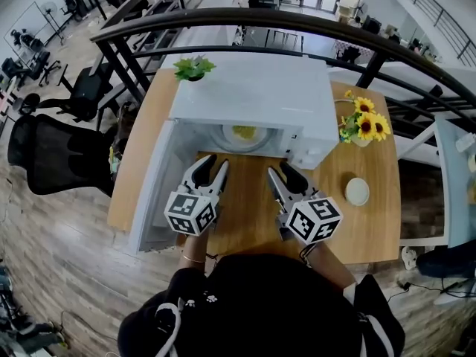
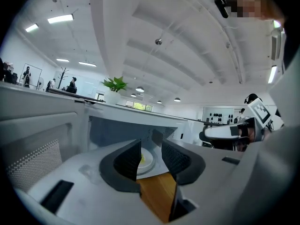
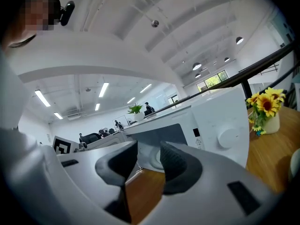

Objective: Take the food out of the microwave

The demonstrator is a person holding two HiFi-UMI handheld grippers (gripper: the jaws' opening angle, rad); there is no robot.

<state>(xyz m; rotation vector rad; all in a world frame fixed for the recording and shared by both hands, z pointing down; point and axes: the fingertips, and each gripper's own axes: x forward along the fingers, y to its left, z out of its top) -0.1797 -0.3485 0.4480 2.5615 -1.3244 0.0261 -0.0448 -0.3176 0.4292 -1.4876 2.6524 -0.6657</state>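
The white microwave (image 1: 260, 95) stands on a wooden table (image 1: 372, 229) with its door (image 1: 152, 192) swung wide to the left. Inside on the turntable lies a white plate (image 1: 244, 135) with yellow food (image 2: 142, 159) on it. My left gripper (image 1: 215, 163) hovers over the table just in front of the opening, open and with nothing between its jaws. My right gripper (image 1: 280, 169) is beside it at the same depth, also open and holding nothing. Both gripper views look into the cavity, and the plate (image 3: 155, 157) shows beyond the jaws of each.
A small green potted plant (image 1: 193, 68) sits on the microwave's top left corner. A vase of sunflowers (image 1: 364, 125) stands to the right of the microwave, and a small round white dish (image 1: 357, 191) lies in front of it. A dark railing (image 1: 297, 24) runs behind the table.
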